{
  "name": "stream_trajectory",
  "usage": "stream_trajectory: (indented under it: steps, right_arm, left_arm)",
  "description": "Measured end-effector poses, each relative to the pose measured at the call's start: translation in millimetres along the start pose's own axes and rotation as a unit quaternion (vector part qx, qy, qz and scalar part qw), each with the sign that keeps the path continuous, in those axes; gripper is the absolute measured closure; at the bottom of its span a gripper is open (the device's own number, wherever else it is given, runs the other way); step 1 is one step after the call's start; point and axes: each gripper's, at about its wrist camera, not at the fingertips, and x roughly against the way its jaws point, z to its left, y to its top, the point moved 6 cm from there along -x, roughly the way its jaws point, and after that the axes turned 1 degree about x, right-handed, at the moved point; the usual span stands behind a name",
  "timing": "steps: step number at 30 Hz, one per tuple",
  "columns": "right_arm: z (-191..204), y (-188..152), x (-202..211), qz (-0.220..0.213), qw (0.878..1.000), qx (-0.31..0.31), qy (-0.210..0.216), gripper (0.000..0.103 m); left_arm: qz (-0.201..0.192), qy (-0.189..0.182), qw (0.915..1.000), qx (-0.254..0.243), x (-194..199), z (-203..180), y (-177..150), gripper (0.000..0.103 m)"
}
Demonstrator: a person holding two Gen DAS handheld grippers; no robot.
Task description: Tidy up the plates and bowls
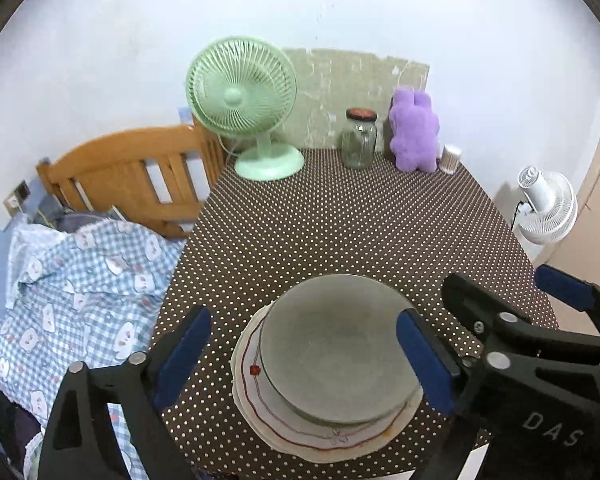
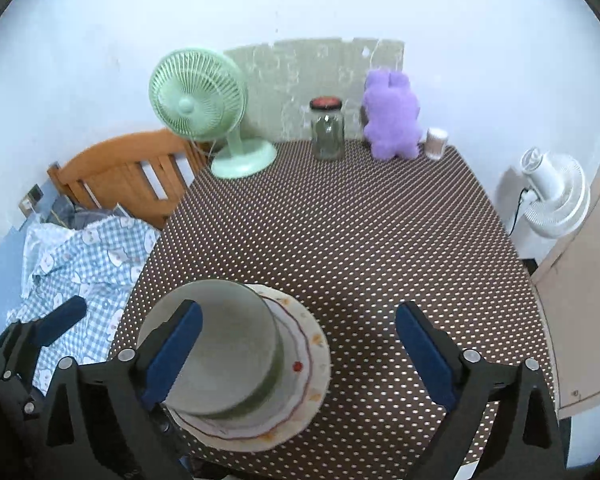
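A grey-green bowl [image 1: 334, 348] sits on a stack of white plates with a red line pattern [image 1: 260, 396] at the near edge of the dotted table. My left gripper [image 1: 300, 360] is open, its blue pads on either side of the bowl, above it. The stack also shows in the right wrist view, the bowl [image 2: 228, 344] on the plates [image 2: 312, 348]. My right gripper [image 2: 296, 356] is open and empty, to the right of the stack; its left pad overlaps the bowl in view. It also shows in the left wrist view [image 1: 512, 304].
A brown white-dotted tablecloth [image 1: 340, 220] covers the table. At the back stand a green fan [image 1: 244, 100], a glass jar [image 1: 359, 140], a purple plush [image 1: 414, 132] and a small container [image 1: 450, 159]. A bed with checked bedding [image 1: 80, 280] is left; a white fan [image 1: 548, 208] right.
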Motion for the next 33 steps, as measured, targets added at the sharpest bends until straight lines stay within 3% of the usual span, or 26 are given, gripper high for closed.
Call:
stream_trajectory:
  steps: [17, 33]
  right_arm:
    - [-71, -55, 70, -0.082, 0.995, -0.027, -0.059, 0.002]
    - [-83, -79, 86, -0.102, 0.994, -0.027, -0.040, 0.002]
  left_arm:
    - [-0.044, -0.012, 0.9985, 0.031, 44, -21, -42, 0.006]
    - [-0.070, -0.008, 0.9973, 0.023, 63, -36, -53, 0.003]
